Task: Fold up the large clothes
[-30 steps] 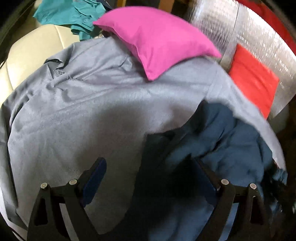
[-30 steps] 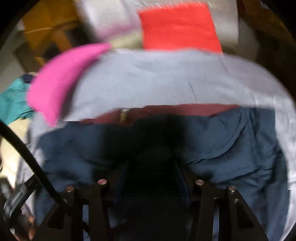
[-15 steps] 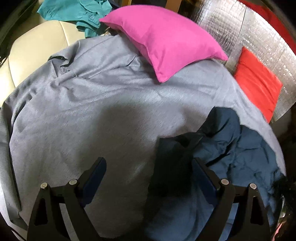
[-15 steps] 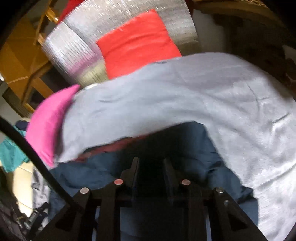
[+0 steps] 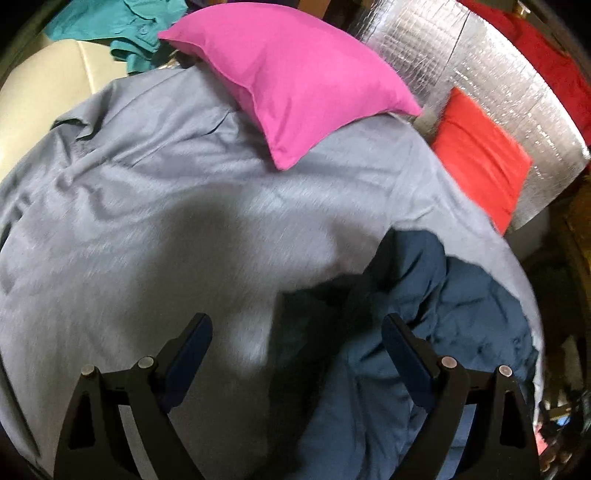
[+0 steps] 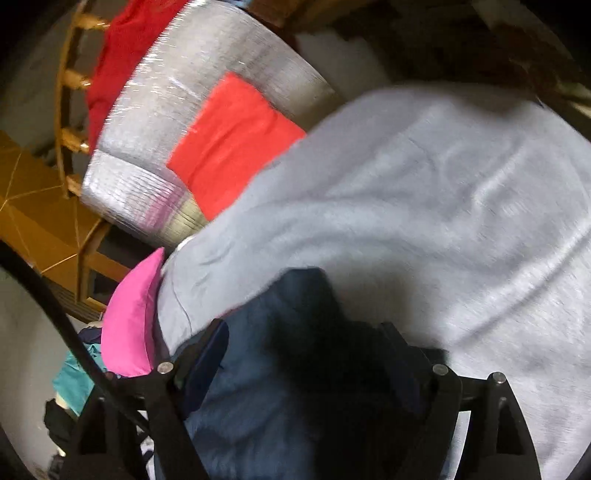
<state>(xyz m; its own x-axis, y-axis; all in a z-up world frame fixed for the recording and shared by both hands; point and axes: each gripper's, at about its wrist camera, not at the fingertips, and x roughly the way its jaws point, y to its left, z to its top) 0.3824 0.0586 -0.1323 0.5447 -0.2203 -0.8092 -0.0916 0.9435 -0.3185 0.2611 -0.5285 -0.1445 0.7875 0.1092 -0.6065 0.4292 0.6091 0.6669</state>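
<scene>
A dark navy garment [image 5: 436, 317] lies bunched on a grey sheet [image 5: 155, 221] that covers the work surface. My left gripper [image 5: 297, 330] is open above the garment's left edge and holds nothing. In the right wrist view the navy garment [image 6: 266, 398] fills the space between the fingers of my right gripper [image 6: 306, 332]. Its jaws stand apart with cloth lying between them. The grey sheet [image 6: 443, 221] spreads to the right.
A pink pillow [image 5: 295, 77] lies on the sheet's far side. A red cushion [image 5: 480, 158] leans on a silver foil panel [image 5: 443, 62]. Teal clothes [image 5: 122, 26] lie on a cream seat [image 5: 48, 77] at far left. A wooden frame [image 6: 44, 221] stands left.
My right gripper was shut on the navy garment and has opened, swinging right as it moved. The garment has bunched toward the right of the sheet. My left gripper stayed open.
</scene>
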